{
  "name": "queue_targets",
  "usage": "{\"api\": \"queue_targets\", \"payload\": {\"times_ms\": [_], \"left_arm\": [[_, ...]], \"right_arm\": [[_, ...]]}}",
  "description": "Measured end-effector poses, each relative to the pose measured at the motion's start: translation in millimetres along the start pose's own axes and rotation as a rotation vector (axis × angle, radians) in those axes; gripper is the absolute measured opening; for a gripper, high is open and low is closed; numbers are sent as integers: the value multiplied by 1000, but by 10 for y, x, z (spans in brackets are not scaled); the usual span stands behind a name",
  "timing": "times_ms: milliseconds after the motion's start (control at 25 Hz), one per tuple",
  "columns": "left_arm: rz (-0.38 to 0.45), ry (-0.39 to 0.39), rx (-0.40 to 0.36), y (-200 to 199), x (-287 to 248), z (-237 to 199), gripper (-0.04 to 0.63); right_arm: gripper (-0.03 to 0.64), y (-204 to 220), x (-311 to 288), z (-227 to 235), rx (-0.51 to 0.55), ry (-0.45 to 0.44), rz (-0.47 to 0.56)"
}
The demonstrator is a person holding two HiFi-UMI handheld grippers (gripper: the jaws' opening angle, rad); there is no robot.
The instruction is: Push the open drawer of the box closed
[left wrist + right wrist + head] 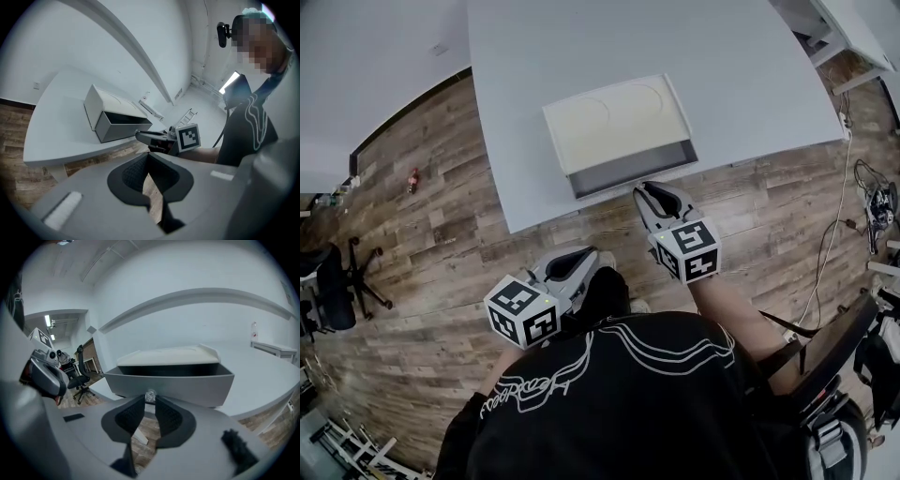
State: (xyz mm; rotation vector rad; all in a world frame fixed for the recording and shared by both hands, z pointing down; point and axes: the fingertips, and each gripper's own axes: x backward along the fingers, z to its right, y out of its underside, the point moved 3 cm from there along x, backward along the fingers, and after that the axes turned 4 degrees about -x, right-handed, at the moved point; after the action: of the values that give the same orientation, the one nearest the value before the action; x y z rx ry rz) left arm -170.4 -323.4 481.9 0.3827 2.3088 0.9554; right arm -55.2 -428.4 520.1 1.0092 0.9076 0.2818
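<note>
The box (619, 117) sat on the white surface (750, 84) close to its near edge. Its drawer (628, 173) was pulled out toward the person, with the grey front almost at that edge. The right tongs (654, 190) were right up at the drawer front, a little right of its middle. Their jaws were a narrow slit apart and pinched nothing. In the right gripper view the small knob (150, 396) stood just at the mouth of that slit, and I could not tell whether it touched the pads. The left tongs (587, 253) hung well back over the floor by the person's lap. Their tips were pressed together and empty.

The push looked about to begin, and several things could spoil it. Nothing braced the box, so a shove might slide the whole box toward the far side of the smooth surface instead of seating the drawer. Pressing right of centre could skew the drawer in its runners and jam it. The knob could also wedge into the slit between the jaws, or the tips could ride up over the low front rim and drop into the drawer.
</note>
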Motion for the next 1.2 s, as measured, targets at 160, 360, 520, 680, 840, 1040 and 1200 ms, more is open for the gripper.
{"api": "queue_targets", "payload": {"times_ms": [160, 360, 520, 680, 840, 1040, 1200], "left_arm": [[-1, 1, 9, -37, 38, -70, 8], [6, -2, 11, -109, 62, -184, 8], [-1, 3, 12, -128, 55, -217, 8], [-9, 1, 5, -149, 75, -237, 8], [-6, 1, -13, -189, 93, -203, 8], [33, 12, -48, -211, 162, -26, 8], [67, 13, -94, -219, 231, 253, 8]], "right_arm": [[74, -95, -125, 36, -11, 10, -12], [74, -184, -255, 80, -16, 13, -31], [74, -232, -319, 118, -24, 23, -34], [74, -273, -386, 122, -28, 27, -57], [74, -295, -345, 135, -27, 26, -62], [74, -254, -55, 82, -53, -4, -45], [74, -270, 344, -150, -80, -123, 7]]}}
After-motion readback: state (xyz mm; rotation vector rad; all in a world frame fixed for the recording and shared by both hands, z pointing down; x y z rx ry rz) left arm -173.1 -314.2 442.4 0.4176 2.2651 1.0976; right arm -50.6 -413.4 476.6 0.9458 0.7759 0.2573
